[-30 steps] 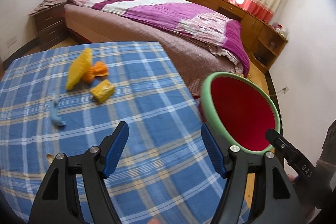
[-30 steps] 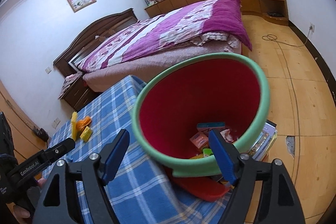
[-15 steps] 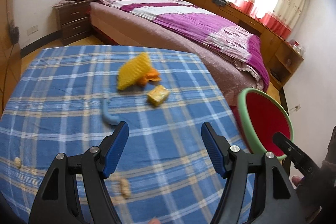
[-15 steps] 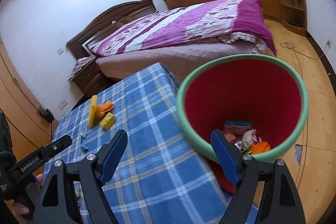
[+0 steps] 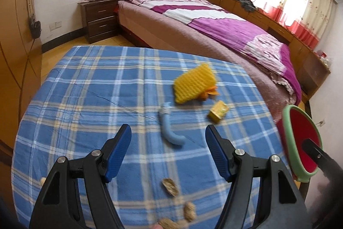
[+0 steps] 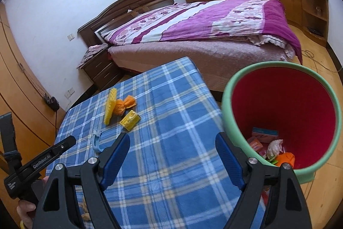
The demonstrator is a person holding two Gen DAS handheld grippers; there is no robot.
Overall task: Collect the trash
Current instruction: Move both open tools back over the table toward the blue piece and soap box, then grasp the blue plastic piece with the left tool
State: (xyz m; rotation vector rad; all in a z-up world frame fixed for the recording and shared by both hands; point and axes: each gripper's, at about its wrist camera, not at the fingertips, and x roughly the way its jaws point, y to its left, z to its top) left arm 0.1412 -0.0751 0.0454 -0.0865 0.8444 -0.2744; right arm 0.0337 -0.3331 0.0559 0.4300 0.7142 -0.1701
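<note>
A: State of both claws?

B: Left claw (image 5: 168, 148) and right claw (image 6: 172, 156) stand wide apart and empty, angled down at the table (image 5: 85, 87), ready to pick.

A: Where is the trash?

B: Ahead of the left claw: one blue piece (image 5: 171, 129) nearest, between the jaw lines; beyond it one yellow box (image 5: 218, 114), one yellow sponge (image 5: 194, 83), one orange wrapper (image 5: 209, 92). At least three peanut shells (image 5: 170, 186) lie just below the jaws.

A: And the bin (image 6: 280, 115)?

B: One, right of the right claw, beside the table edge, probably placed for short drops. It already holds several scraps.
</note>
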